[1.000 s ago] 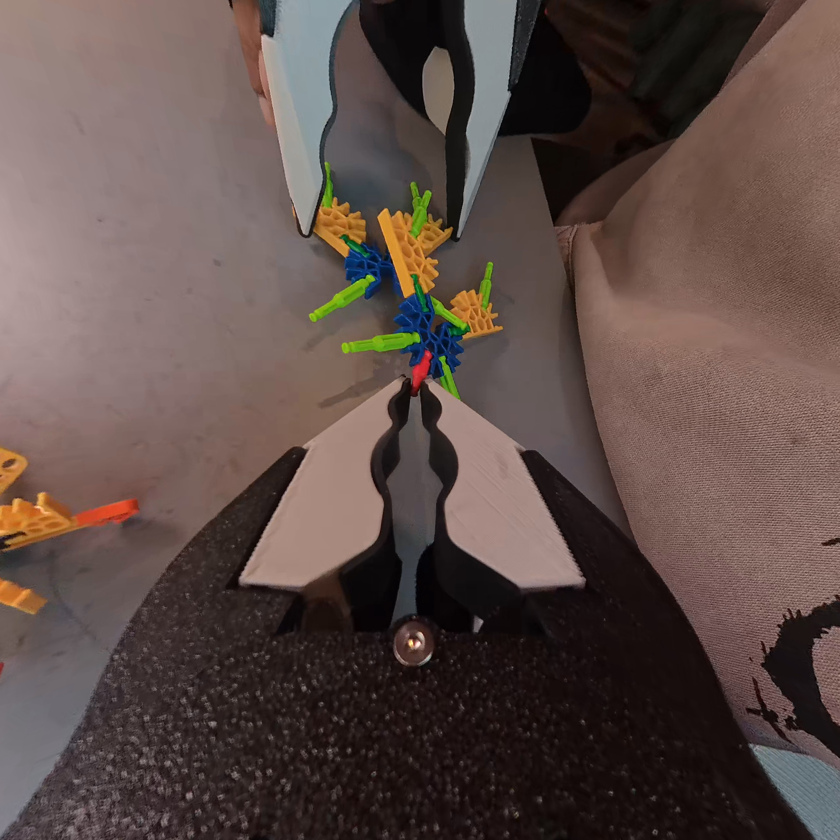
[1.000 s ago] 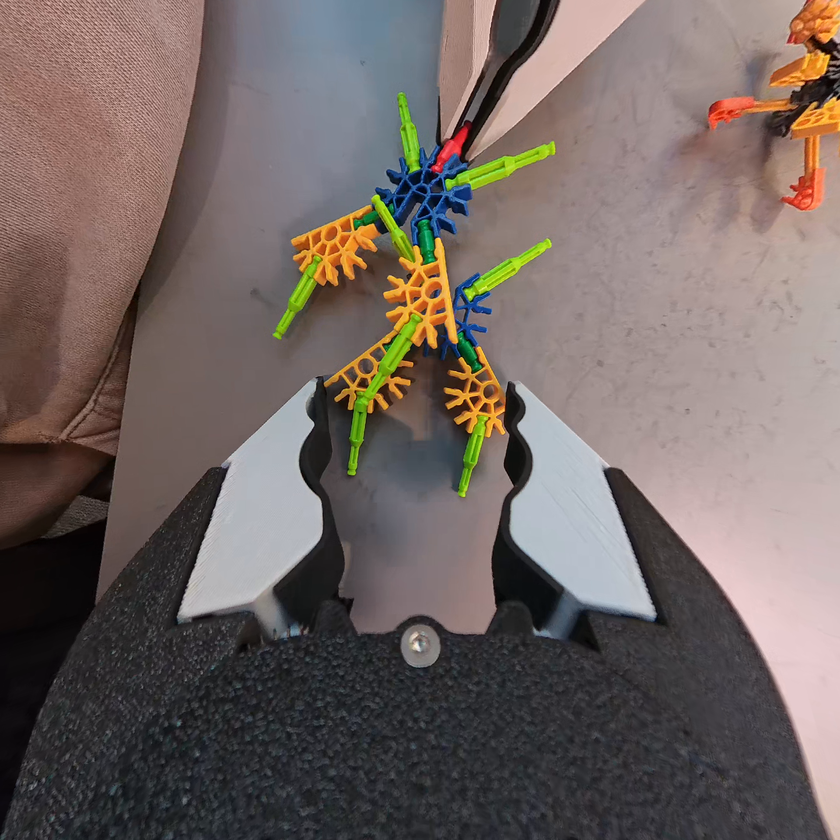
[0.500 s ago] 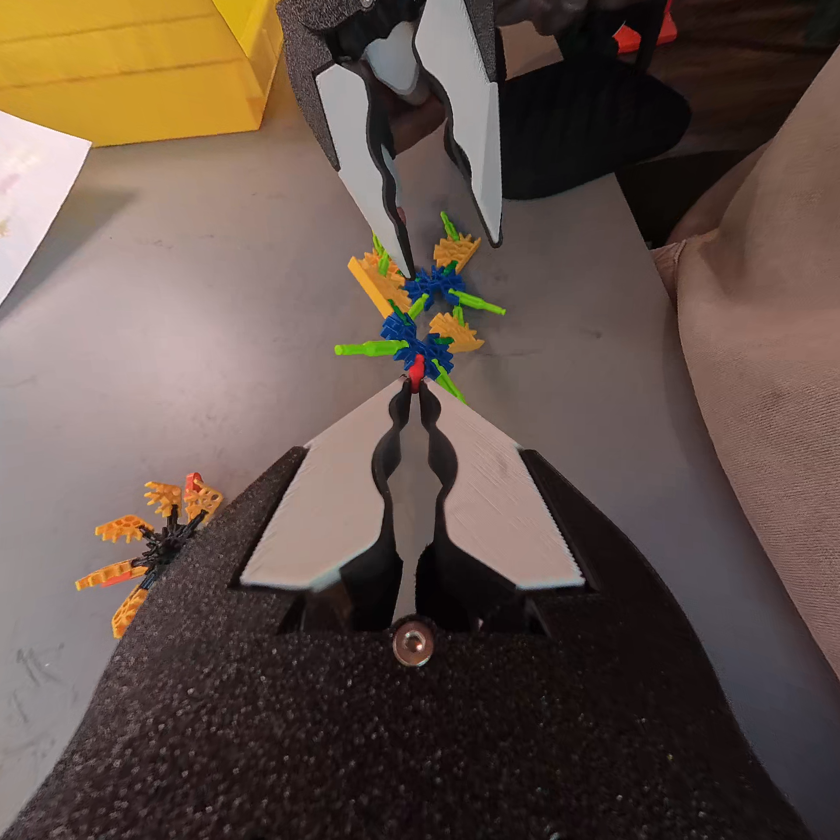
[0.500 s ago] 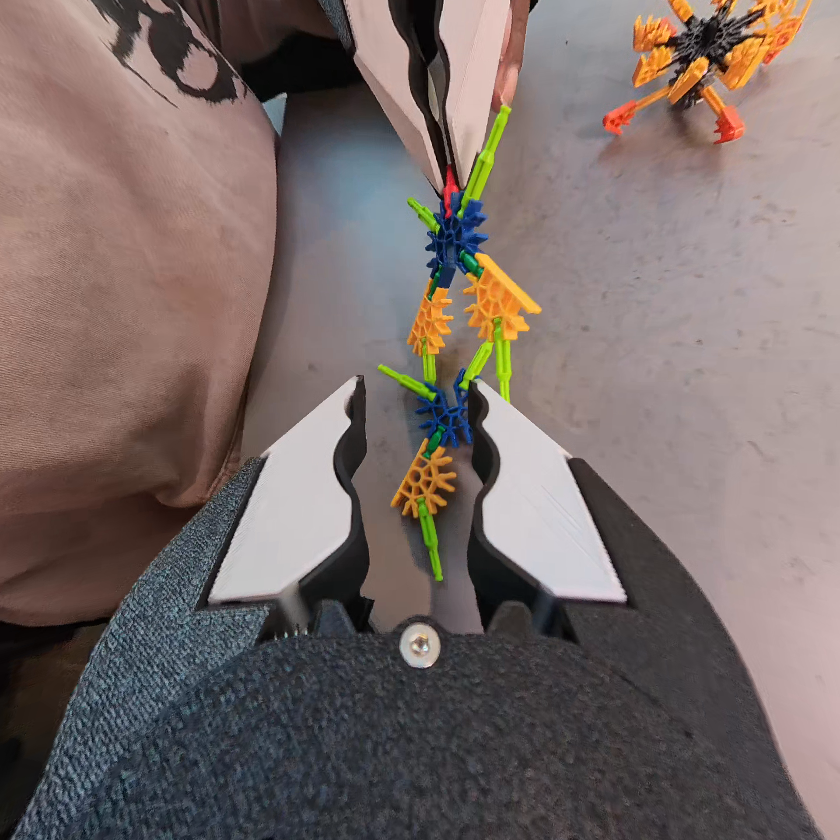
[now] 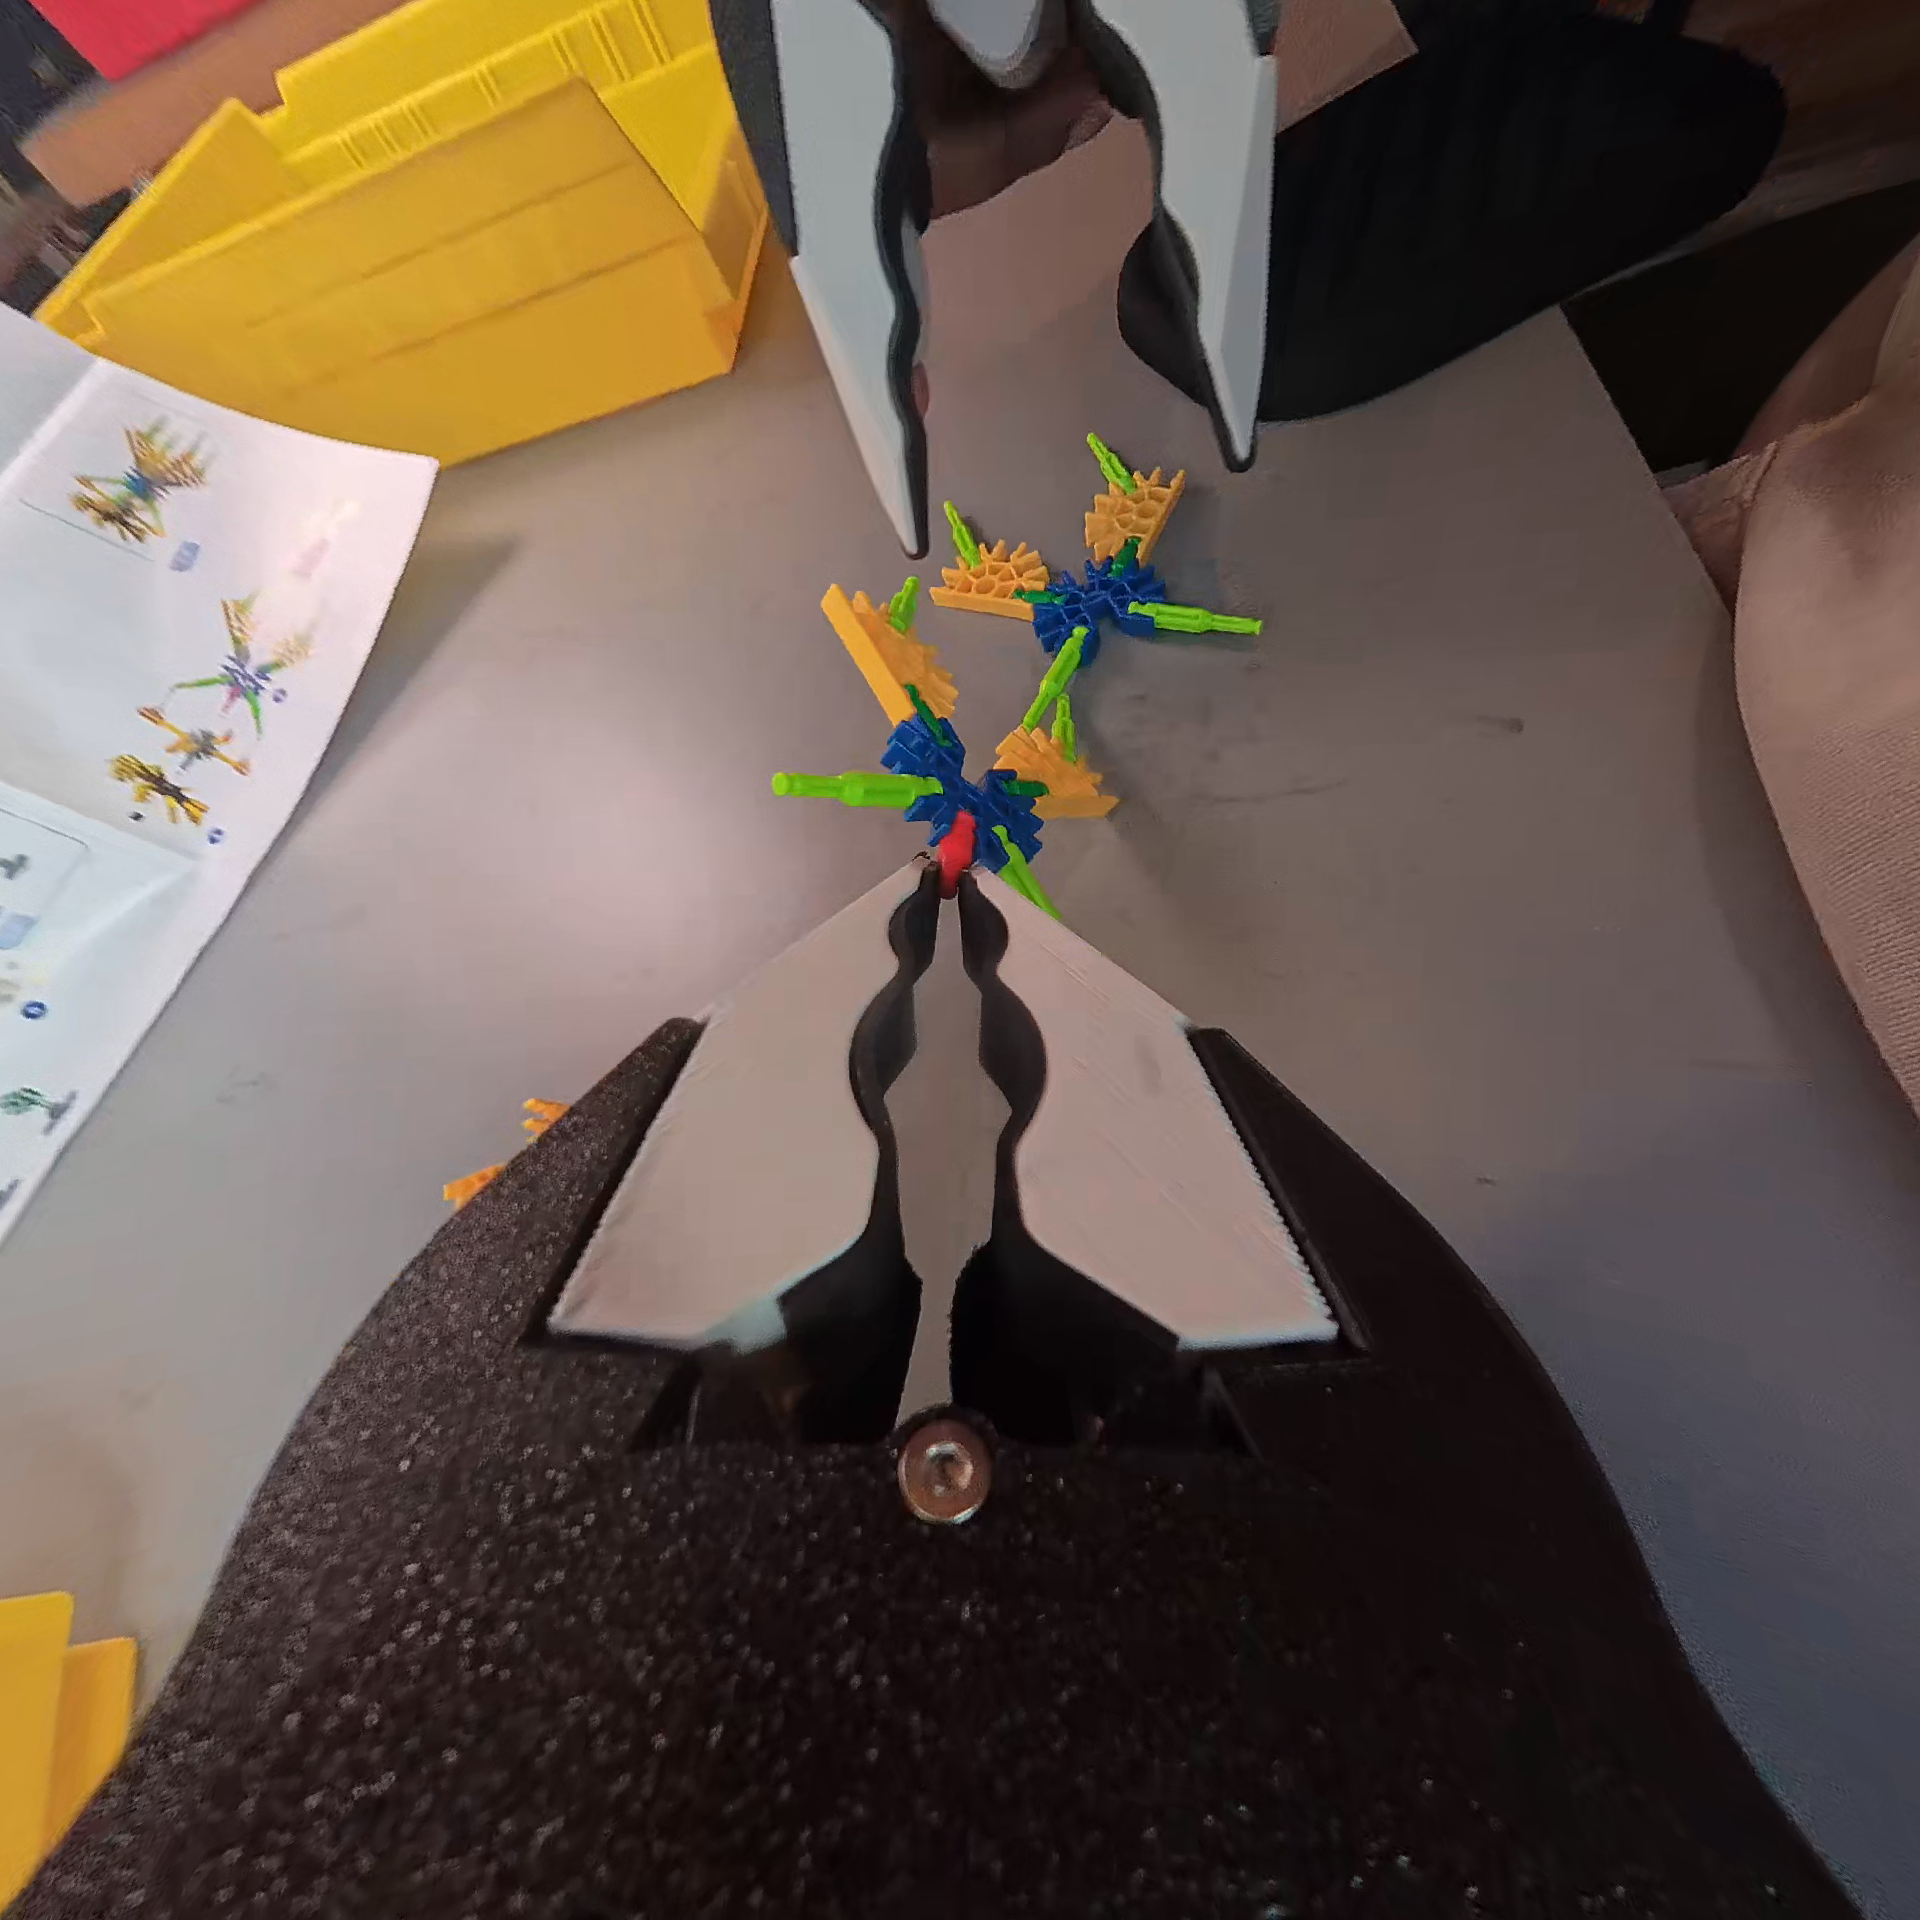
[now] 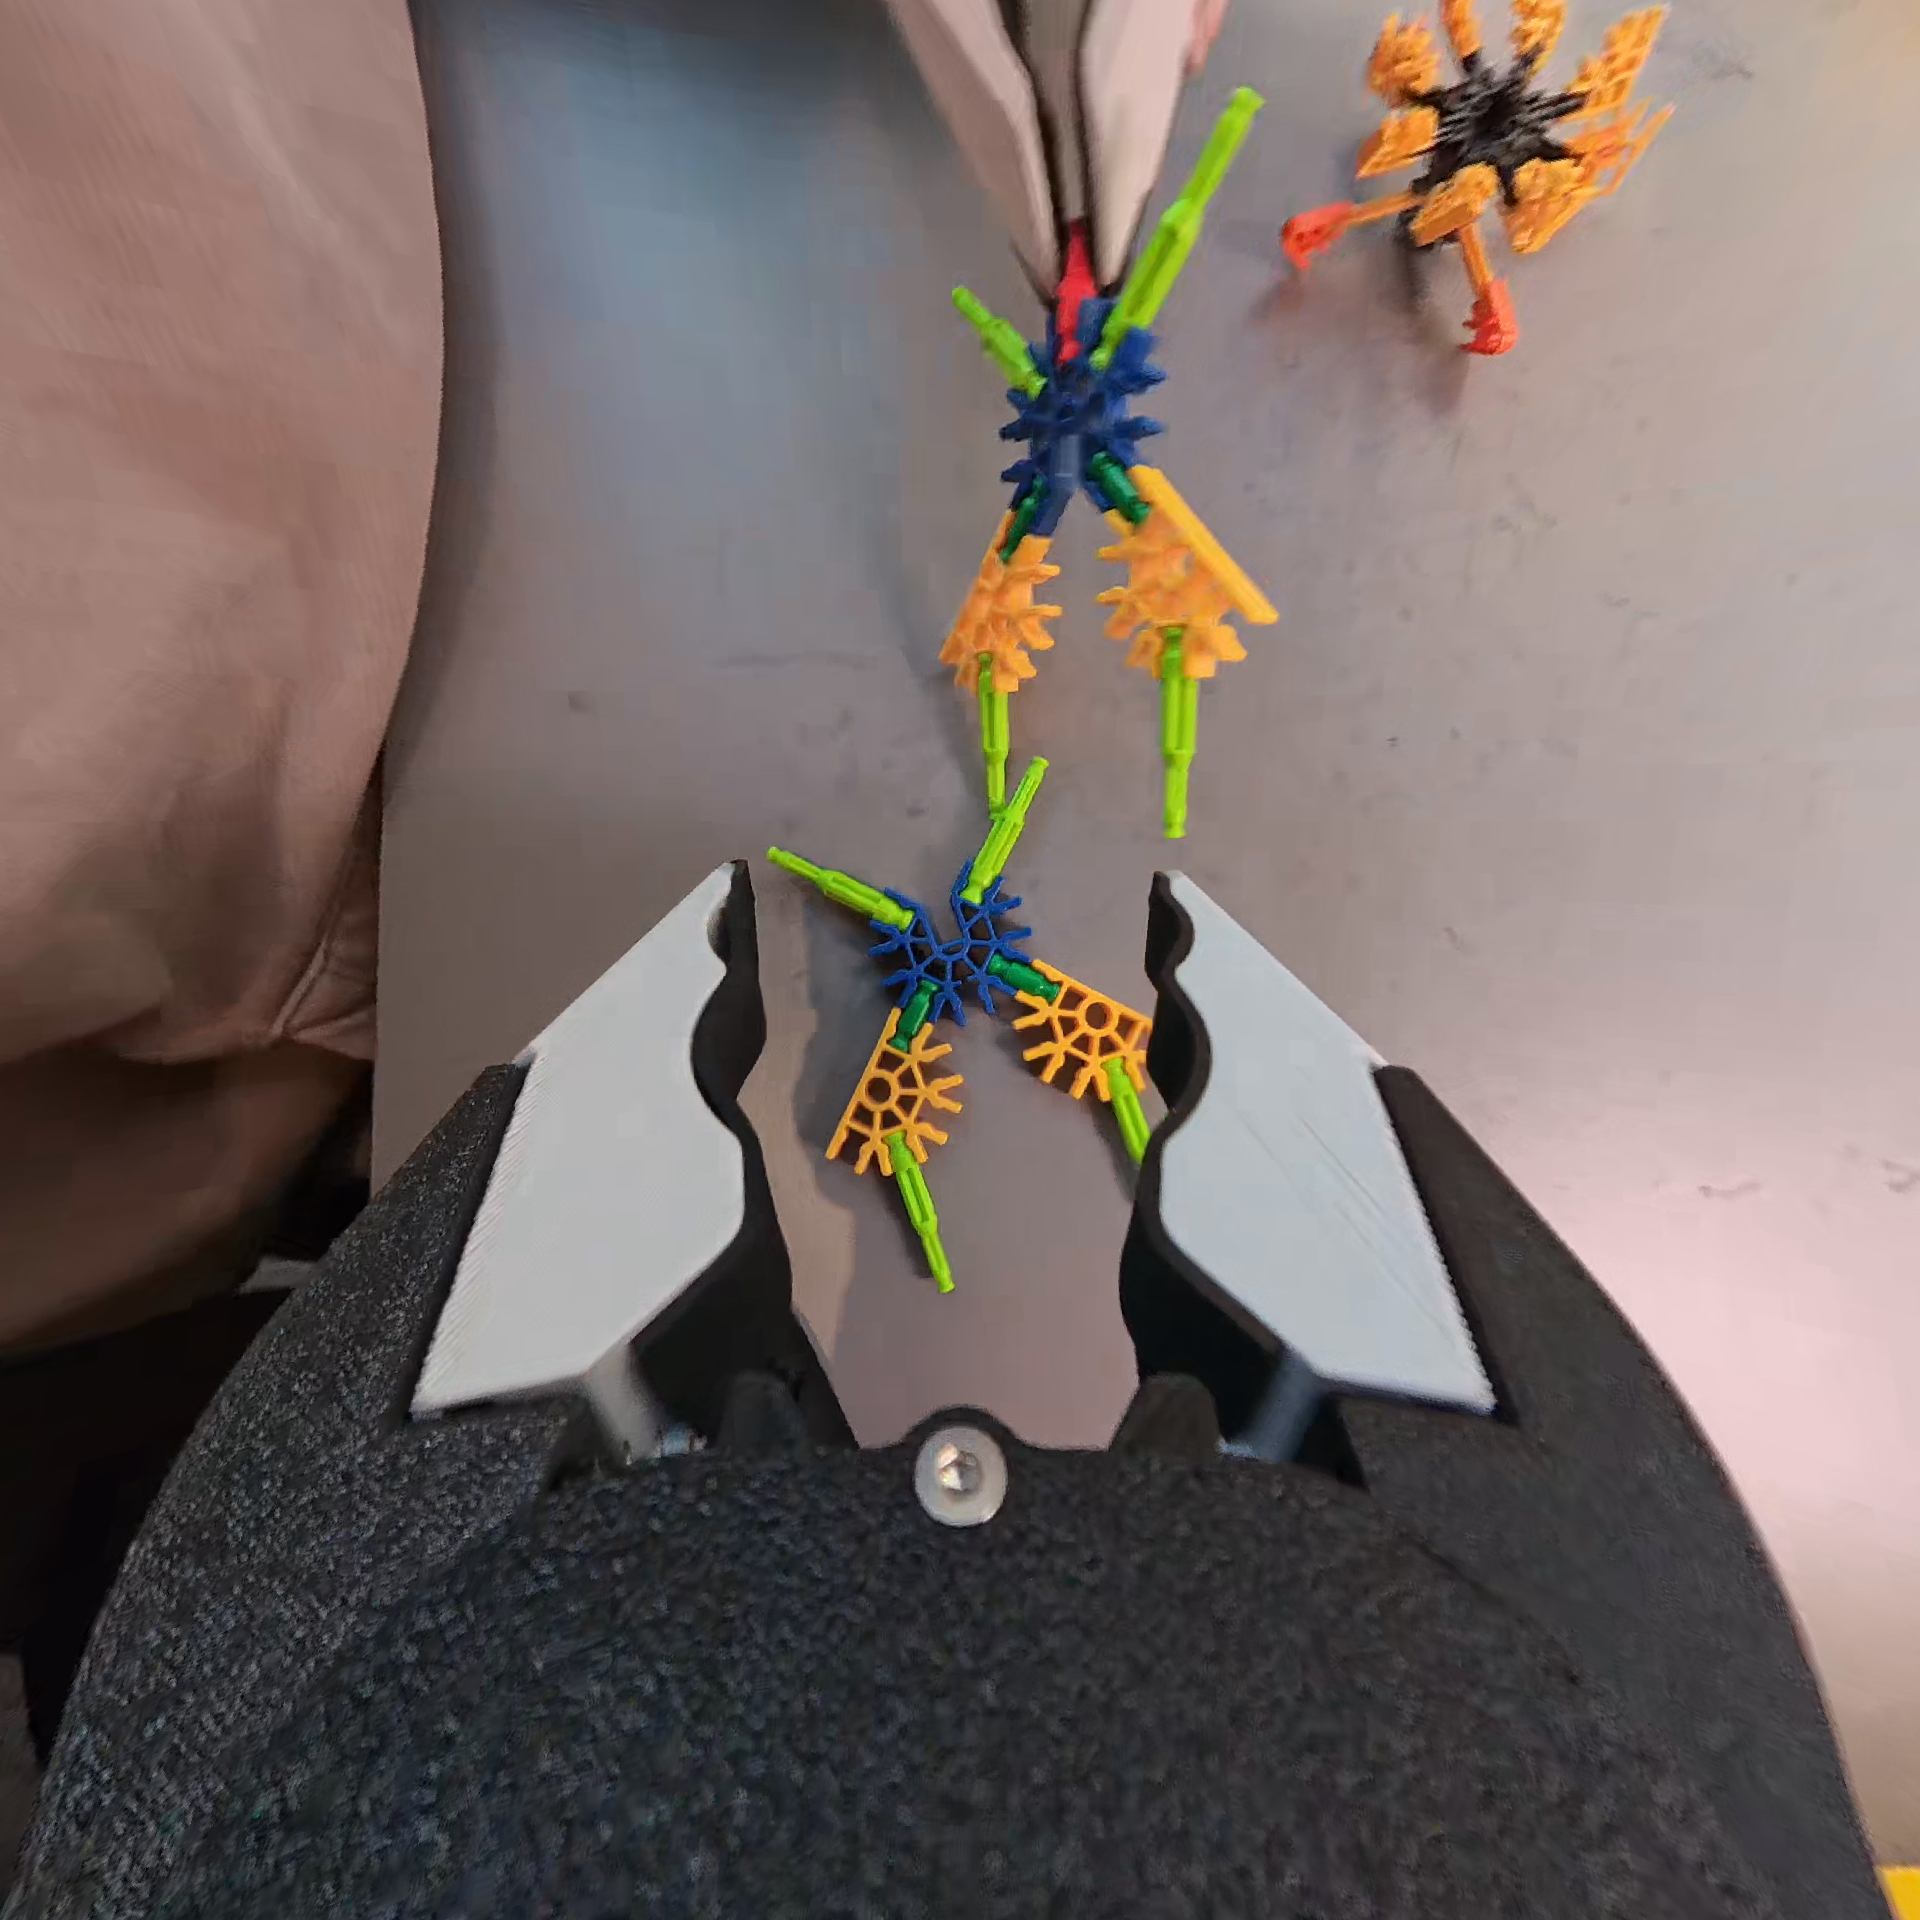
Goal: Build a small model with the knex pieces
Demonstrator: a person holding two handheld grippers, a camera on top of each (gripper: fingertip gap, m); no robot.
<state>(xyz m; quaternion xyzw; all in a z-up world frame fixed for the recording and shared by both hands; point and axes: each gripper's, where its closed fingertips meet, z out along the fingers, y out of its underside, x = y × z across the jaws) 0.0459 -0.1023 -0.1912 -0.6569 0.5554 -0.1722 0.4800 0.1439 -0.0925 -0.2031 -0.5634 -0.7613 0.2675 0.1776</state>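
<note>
Your left gripper (image 5: 948, 881) has its jaws closed on the small red plastic peg (image 5: 956, 844) that sticks out of the blue snowflake-shaped hub with orange fan pieces and light green rods (image 5: 961, 784). This held piece hangs just ahead of the left jaws, above the grey table (image 5: 1455, 935).

Your right gripper (image 6: 948, 883) has its jaws wide open and grips nothing. A second blue hub with two orange fans and green rods (image 6: 951, 956) lies flat on the table between these jaws; one orange fan is touching or almost touching the inner side of one jaw.

The hold on the red peg is very thin, only at the tips, so the piece could turn or slip out. If the right jaws close now, they may press on a fan or rod and push the flat piece away instead of gripping the hub.

A white printed instruction sheet (image 5: 156, 727) lies far to one side of the left jaws; it shows small coloured drawings, and no writing is readable. I see no brand marks.
</note>
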